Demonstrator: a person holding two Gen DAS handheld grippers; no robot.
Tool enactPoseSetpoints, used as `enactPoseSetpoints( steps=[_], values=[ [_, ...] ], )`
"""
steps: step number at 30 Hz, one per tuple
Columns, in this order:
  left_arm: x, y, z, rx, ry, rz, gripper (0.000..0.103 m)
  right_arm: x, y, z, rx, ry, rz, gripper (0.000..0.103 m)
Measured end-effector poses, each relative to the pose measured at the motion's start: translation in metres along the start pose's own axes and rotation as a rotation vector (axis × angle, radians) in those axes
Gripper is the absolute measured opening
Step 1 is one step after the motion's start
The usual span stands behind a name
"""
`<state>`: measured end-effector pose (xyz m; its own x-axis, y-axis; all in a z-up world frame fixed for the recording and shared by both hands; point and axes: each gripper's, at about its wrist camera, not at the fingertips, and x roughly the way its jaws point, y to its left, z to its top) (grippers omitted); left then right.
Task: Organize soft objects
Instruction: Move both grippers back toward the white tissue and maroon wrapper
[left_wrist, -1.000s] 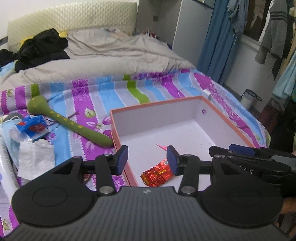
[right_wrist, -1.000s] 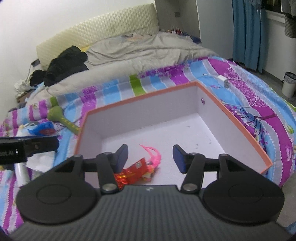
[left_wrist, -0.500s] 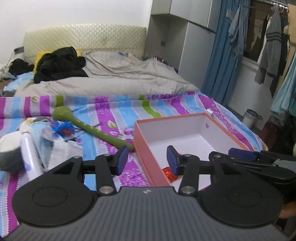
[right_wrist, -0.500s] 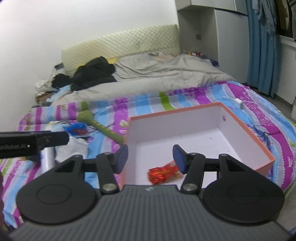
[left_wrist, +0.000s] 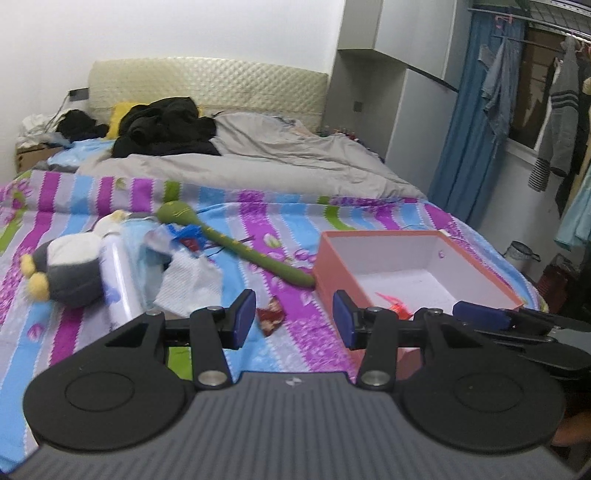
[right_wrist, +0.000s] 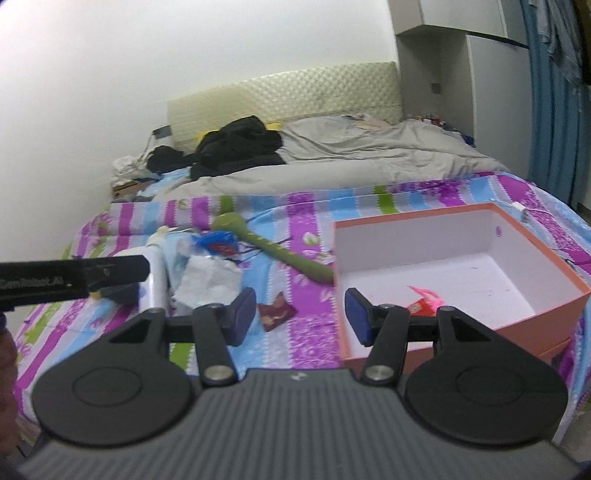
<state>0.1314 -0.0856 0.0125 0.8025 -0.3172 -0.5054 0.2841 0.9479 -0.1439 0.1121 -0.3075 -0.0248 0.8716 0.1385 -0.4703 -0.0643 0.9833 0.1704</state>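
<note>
Left claw (left_wrist: 293, 319) and right claw (right_wrist: 300, 316) both part-open, empty. Dark red pouch (left_wrist: 271, 318) ahead between the left claw's fingers; orange box (left_wrist: 421, 275) to its right.

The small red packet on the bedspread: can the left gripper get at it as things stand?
Probably yes. The red packet lies alone on the striped bedspread, just ahead of the left gripper, whose jaws stand open and empty. The box sits off to the side, clear of the path.
</note>
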Motion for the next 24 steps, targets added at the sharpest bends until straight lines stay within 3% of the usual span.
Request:
enactPoseSetpoints(
  steps=[10, 17, 24],
  values=[
    [-0.011, 0.037, -0.043, -0.034, 0.019, 0.062, 0.052, 0.012, 0.034, -0.033, -0.044, 0.013, 0.087, 0.056],
    [-0.009, 0.070, -0.078, -0.103, 0.037, 0.154, 0.052, 0.032, 0.047, -0.072, -0.097, 0.061, 0.139, 0.056],
    [-0.004, 0.100, -0.105, -0.167, 0.063, 0.211, 0.052, 0.057, 0.044, -0.103, -0.057, 0.104, 0.138, 0.056]
  ],
)
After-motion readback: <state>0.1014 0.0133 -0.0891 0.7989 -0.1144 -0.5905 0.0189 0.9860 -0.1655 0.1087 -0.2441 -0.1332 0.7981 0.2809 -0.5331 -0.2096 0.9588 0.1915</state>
